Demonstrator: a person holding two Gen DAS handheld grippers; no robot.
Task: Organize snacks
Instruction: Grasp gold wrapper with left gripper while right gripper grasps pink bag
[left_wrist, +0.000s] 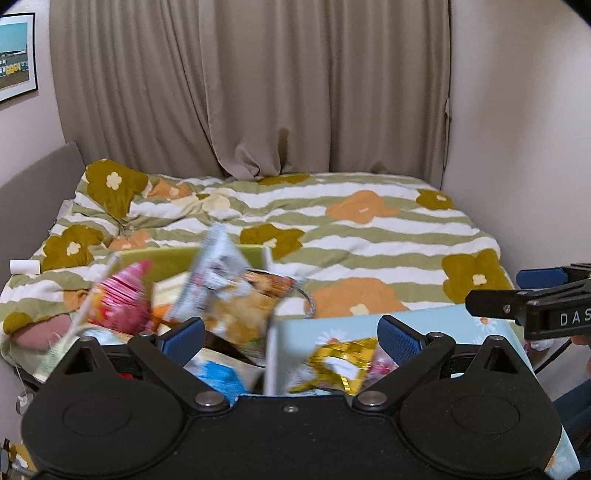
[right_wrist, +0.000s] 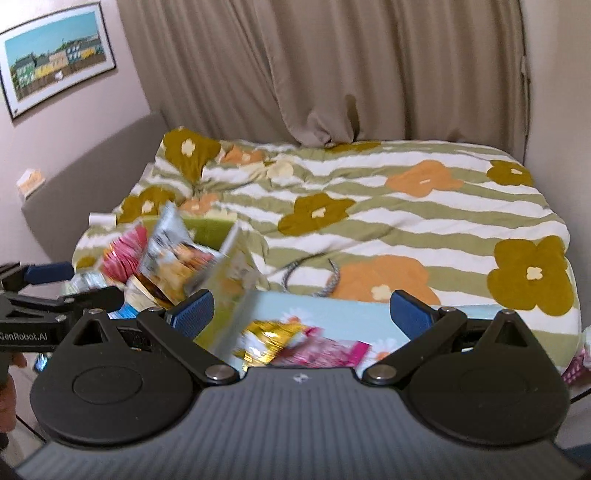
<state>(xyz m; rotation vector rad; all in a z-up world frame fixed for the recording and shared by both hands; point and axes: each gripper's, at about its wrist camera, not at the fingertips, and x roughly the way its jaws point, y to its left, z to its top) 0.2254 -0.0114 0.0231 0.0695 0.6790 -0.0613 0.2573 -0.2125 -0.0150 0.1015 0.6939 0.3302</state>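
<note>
Two fabric boxes stand at the near edge of a bed. A green box on the left holds several snack bags, among them a pink bag and a silver and orange bag. A light blue daisy box on the right holds a gold packet and a pink packet. My left gripper is open and empty over both boxes. My right gripper is open and empty over the blue box. The green box also shows in the right wrist view.
The bed carries a striped floral duvet. A grey cord loop lies on it behind the boxes. A grey headboard stands at the left, beige curtains behind, a wall at the right. The right gripper shows at the left wrist view's edge.
</note>
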